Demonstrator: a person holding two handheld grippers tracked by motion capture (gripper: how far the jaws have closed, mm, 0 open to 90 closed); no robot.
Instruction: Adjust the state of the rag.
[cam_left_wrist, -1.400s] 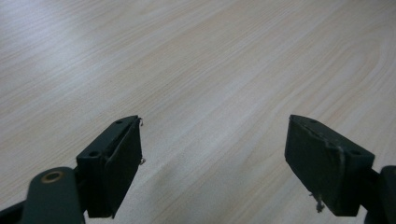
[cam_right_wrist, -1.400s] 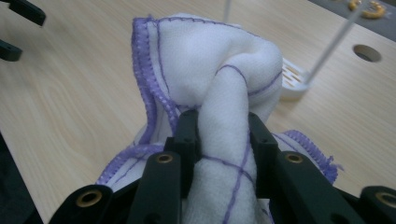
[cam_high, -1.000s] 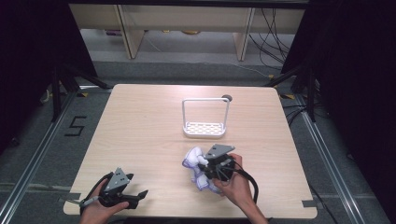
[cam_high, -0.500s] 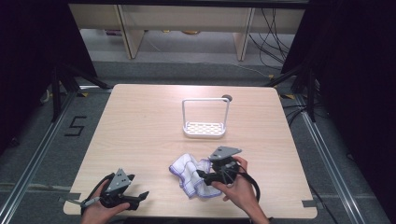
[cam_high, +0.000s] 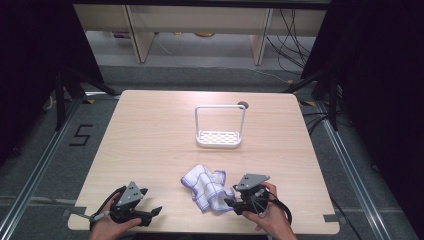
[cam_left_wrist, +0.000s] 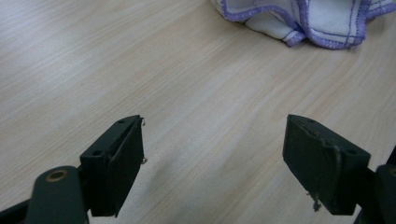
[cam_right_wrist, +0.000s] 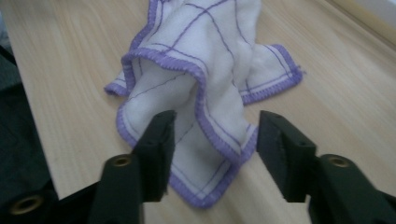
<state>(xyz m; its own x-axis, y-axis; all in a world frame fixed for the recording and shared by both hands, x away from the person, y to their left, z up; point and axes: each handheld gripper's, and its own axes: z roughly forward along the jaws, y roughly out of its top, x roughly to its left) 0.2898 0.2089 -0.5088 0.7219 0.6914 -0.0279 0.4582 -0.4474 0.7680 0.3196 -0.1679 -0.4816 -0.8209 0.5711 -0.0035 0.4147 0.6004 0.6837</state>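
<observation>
Tabletop (cam_high: 150, 145): cloth (cam_high: 207, 186) now nearer the front edge than earlier.

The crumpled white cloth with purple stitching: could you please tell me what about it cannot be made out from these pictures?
- White cloth with purple stitching, high view: its full shape is lost in its own folds.
- Left gripper view: the top edge cuts most of it off.
- Right gripper view: whether the right gripper pads touch the fabric is unclear; the black jaws cover its near corner.

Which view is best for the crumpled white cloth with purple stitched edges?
Right gripper view: the white cloth with purple stitched edges sits close and central, folds and hem clear, a corner between the open jaws. The high view shows it whole but small; the left gripper view catches just its near edge.
</observation>
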